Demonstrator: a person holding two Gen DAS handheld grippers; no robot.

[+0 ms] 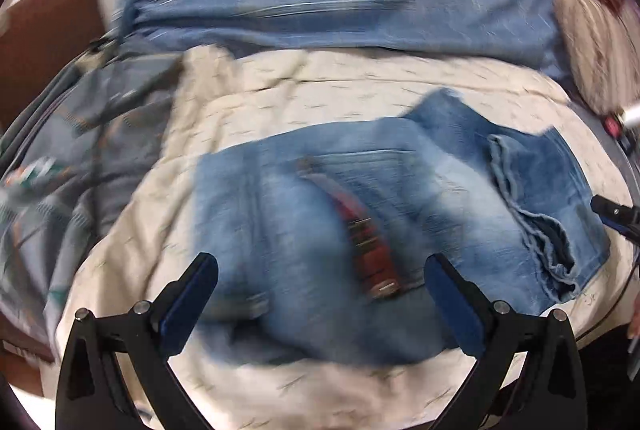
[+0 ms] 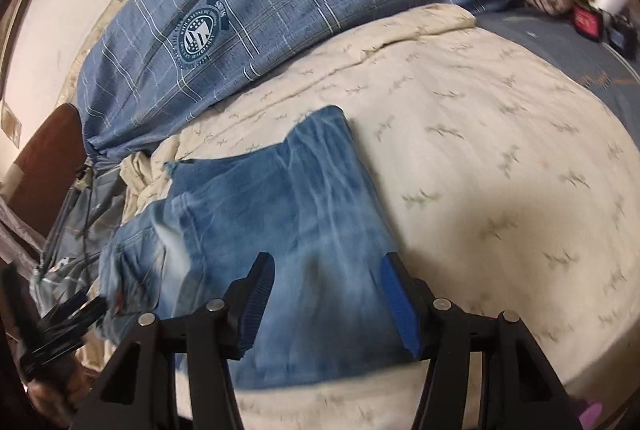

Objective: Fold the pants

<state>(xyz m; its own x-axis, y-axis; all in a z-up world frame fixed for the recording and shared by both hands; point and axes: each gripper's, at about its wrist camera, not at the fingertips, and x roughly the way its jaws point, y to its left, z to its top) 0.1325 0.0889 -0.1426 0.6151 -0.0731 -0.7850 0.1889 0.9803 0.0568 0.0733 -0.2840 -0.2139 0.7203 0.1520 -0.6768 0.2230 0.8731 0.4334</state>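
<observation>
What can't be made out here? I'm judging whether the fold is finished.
- Jeans, left wrist view: motion blur smears the waistband and red belt.
- Jeans' near edge, right wrist view: hidden behind the right gripper.
- Left gripper, right wrist view: blurred, cut by the frame edge.

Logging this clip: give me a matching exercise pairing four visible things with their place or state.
Things:
1. folded blue denim jeans
2. blue plaid pillow with round crest
3. red-brown leather belt
4. left gripper

Places or states:
A. threaded at the jeans' waistband
B. open above the denim
C. lying on the cream patterned bedspread
D. at the bed's far edge

Pairs: 1-C, 2-D, 3-A, 4-B
</observation>
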